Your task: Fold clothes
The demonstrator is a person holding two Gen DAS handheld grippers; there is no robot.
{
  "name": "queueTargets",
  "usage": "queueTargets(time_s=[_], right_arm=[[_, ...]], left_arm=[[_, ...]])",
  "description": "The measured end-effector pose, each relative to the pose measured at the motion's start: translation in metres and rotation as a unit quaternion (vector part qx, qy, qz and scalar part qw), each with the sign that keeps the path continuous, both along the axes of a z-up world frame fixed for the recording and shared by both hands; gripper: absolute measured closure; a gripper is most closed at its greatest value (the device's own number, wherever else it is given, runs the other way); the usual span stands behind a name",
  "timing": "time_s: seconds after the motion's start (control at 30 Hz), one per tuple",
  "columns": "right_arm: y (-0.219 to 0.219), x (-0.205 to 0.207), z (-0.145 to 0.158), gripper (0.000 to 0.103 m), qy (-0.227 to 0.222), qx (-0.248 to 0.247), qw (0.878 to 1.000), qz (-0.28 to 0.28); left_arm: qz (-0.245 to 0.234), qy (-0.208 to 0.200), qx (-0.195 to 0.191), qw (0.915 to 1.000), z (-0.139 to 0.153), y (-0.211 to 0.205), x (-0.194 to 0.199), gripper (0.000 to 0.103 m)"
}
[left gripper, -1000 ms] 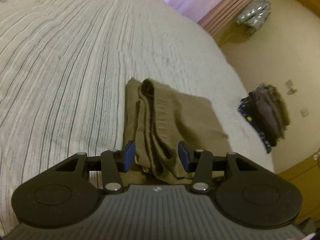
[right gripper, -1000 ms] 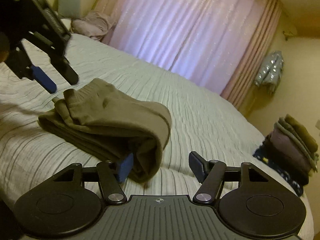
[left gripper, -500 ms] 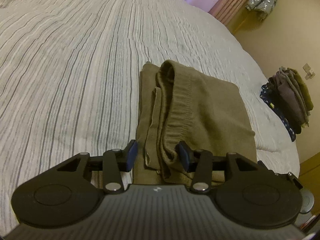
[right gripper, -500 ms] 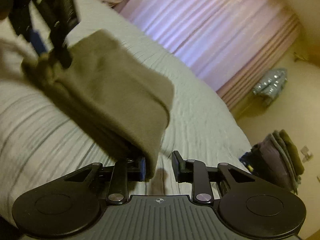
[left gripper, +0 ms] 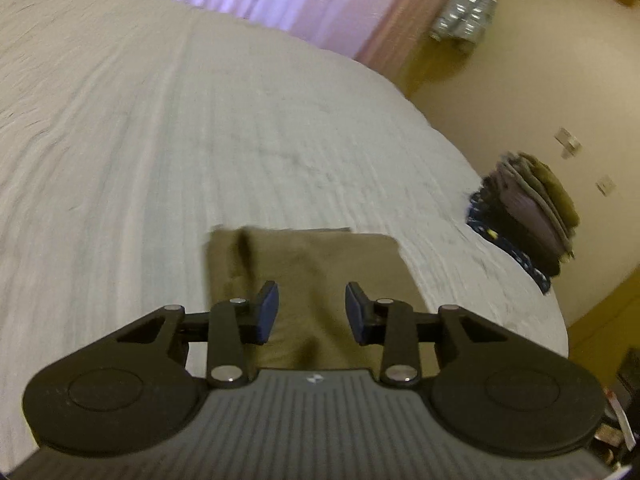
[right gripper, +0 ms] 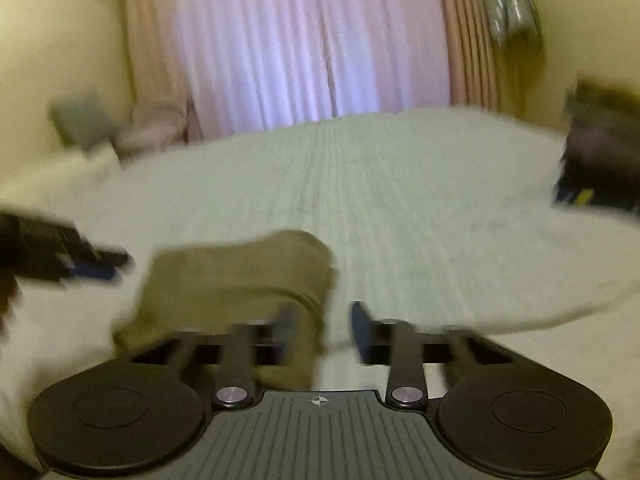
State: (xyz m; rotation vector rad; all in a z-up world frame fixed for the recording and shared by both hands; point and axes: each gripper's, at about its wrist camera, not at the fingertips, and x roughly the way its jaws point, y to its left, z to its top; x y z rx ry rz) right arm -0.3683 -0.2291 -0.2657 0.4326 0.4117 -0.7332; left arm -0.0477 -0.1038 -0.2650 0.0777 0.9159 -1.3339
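Observation:
An olive-brown folded garment [left gripper: 316,264] lies flat on the striped bed cover [left gripper: 160,140]. My left gripper [left gripper: 312,312] hovers over its near half, open, with the cloth showing flat behind the blue pads [left gripper: 266,312]. The right wrist view is smeared by motion. In it the garment [right gripper: 240,280] sits low and left of centre, its right edge running down beside the left finger. My right gripper [right gripper: 322,322] is open, and pale cover shows between the cloth and the right finger. The left gripper [right gripper: 80,266] shows as a dark blur at the garment's left end.
A stack of folded clothes [left gripper: 524,216] stands at the bed's right edge, also visible as the blurred stack [right gripper: 600,148]. Pink curtains [right gripper: 312,40] hang behind the bed. The bed's edge drops off on the right toward a yellow wall [left gripper: 540,80].
The garment, bunched and lifted half a second ago, now lies flatter on the bed. Both grippers have drawn back toward its near edge, and the right view has swung toward the curtains.

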Motion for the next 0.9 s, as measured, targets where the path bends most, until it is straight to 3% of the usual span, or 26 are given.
queueTargets(time_s=[0.17, 0.2, 0.3, 0.4, 0.53, 0.6, 0.63, 0.67, 0.73, 0.8, 0.9], right_arm=[[-0.017, 0.036, -0.016, 0.082, -0.011, 0.013, 1.0, 0.012], [-0.021, 0.043, -0.021, 0.082, -0.007, 0.014, 1.0, 0.014], [-0.037, 0.057, -0.038, 0.082, 0.019, 0.029, 0.999, 0.021], [-0.044, 0.056, -0.034, 0.082, 0.02, 0.033, 0.999, 0.031], [-0.042, 0.025, -0.021, 0.081, -0.024, 0.06, 0.998, 0.014], [-0.037, 0.001, -0.018, 0.073, -0.049, 0.089, 0.995, 0.0], [-0.033, -0.011, -0.017, 0.044, -0.059, 0.103, 0.993, -0.007], [-0.027, -0.023, -0.017, 0.027, -0.069, 0.116, 0.991, -0.017], [-0.018, -0.044, -0.016, 0.027, -0.092, 0.139, 0.986, -0.028], [-0.013, -0.057, -0.018, 0.027, -0.114, 0.172, 0.978, -0.039], [-0.013, -0.073, -0.019, 0.027, -0.149, 0.22, 0.963, -0.052]], left_arm=[[0.015, -0.075, 0.03, 0.9966, -0.027, -0.032, 0.0, 0.075], [0.023, -0.093, 0.04, 0.9946, -0.035, -0.037, 0.002, 0.067], [0.036, -0.051, 0.046, 0.997, -0.063, -0.041, 0.02, 0.063], [0.041, -0.043, 0.031, 0.9978, -0.056, -0.031, 0.02, 0.064], [0.071, 0.023, 0.006, 0.9972, -0.04, 0.015, 0.014, 0.071], [0.087, 0.057, -0.007, 0.9946, -0.032, 0.038, 0.011, 0.066], [0.095, 0.074, -0.013, 0.9927, -0.029, 0.049, 0.01, 0.065], [0.103, 0.113, -0.019, 0.988, -0.031, 0.064, 0.008, 0.061], [0.122, 0.206, -0.026, 0.9707, -0.046, 0.089, 0.001, 0.058], [0.144, 0.265, -0.035, 0.953, -0.063, 0.102, -0.008, 0.058], [0.179, 0.297, -0.036, 0.9373, -0.081, 0.101, -0.015, 0.056]])
